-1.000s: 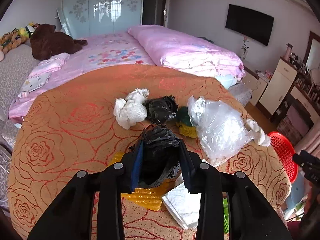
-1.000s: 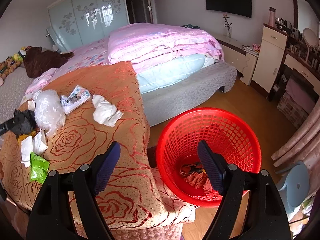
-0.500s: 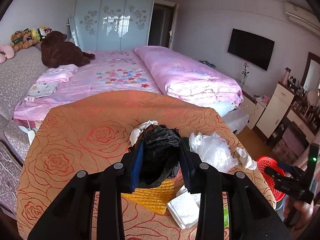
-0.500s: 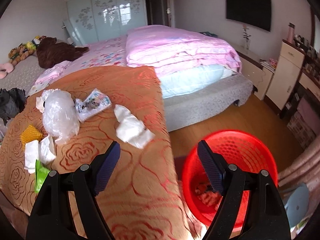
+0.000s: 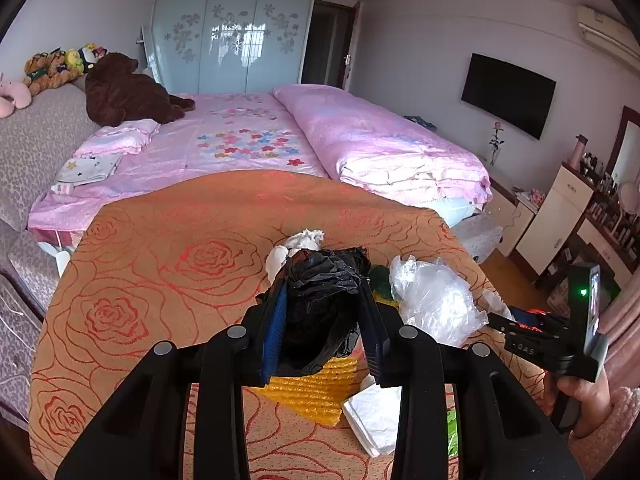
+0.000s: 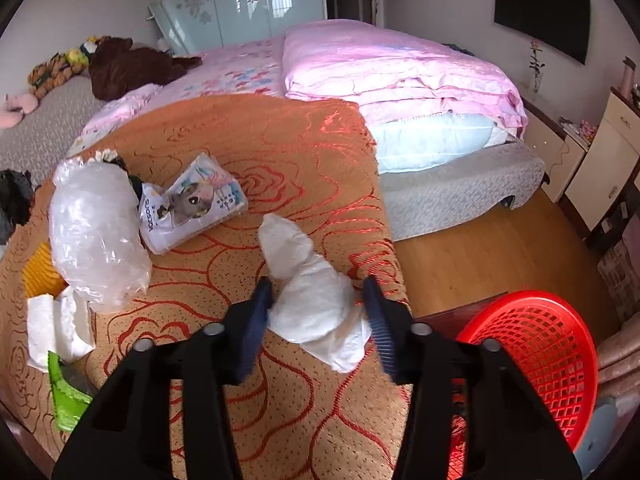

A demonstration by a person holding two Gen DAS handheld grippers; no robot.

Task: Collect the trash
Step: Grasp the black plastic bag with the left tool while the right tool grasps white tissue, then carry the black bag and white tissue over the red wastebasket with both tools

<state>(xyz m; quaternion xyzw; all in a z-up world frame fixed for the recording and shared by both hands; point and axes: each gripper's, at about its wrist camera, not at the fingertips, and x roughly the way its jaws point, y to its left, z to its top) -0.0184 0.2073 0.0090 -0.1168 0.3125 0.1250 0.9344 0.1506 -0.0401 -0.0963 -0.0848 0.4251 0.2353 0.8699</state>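
Two tools over a trash-strewn table beside a bed, a red basket on the floor at the table's edge.

The left tool, raised above the table, holds a crumpled black bag tight between its pads. The right tool is closing around a white paper wad near the table's right edge; its left pad touches the wad and the right pad stands just clear. Beyond that edge, bare wooden floor leaves room around the red basket. Only the right view shows the printed packet and the basket's mesh; only the left view shows the hand gripping the right tool's handle. Both show the clear plastic bag and the yellow corrugated sheet. An orange rose-patterned cloth covers the table; the pink bed lies behind.
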